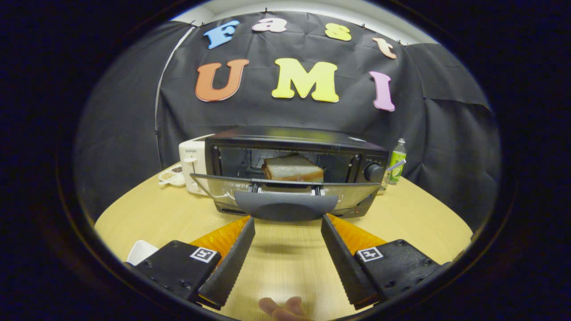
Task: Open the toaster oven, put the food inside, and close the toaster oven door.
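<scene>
One food item: a slice of bread (292, 168) is lying inside the toaster oven (294, 167), beyond the jaws.
Door: the oven door (285, 196) is hanging partly open, its handle just ahead of the fingertips.
Jaws: the gripper (287, 227) is standing open, holding nothing.
Surface: the wooden surface (156, 214) is carrying a white appliance (192, 162), a small dish (171, 176) and a green bottle (396, 161).

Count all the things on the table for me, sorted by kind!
Ovens: 1, the black toaster oven, its door hanging open just ahead of the open gripper.
Food: 1, the bread slice inside.
White appliances: 1, the white appliance beside the oven.
Bottles: 1, the green bottle.
Dishes: 2, a small dish and a white dish.
Total: 6
</scene>
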Action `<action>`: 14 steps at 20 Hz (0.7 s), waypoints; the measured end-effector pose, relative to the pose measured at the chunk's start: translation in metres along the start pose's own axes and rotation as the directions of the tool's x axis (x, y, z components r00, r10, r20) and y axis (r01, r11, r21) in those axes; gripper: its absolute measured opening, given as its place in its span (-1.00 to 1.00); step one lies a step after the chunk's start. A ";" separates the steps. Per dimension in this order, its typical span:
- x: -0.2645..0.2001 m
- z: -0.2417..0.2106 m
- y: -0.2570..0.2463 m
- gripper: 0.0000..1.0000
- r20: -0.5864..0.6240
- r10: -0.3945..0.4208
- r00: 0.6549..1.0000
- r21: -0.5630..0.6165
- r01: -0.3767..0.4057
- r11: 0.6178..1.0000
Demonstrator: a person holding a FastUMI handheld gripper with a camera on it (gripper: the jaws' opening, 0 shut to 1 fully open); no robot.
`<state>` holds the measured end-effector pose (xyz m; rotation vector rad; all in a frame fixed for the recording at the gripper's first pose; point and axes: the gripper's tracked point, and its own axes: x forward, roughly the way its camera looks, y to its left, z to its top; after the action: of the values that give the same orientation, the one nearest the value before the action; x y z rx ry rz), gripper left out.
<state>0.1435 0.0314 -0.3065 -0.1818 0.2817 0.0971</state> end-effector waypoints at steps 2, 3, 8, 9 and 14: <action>0.010 -0.003 0.009 0.98 -0.045 0.043 0.998 0.023 -0.042 0.999; 0.012 -0.006 0.008 0.98 -0.073 0.051 0.996 0.036 -0.049 0.998; -0.010 0.002 0.010 0.98 -0.085 0.091 0.992 0.050 -0.087 0.995; -0.018 0.009 0.008 0.98 -0.068 0.092 0.993 0.045 -0.089 0.995; -0.080 0.067 -0.010 0.98 0.026 0.069 0.997 0.029 -0.070 0.997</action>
<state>0.0859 0.0284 -0.2190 -0.1411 0.2642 0.1643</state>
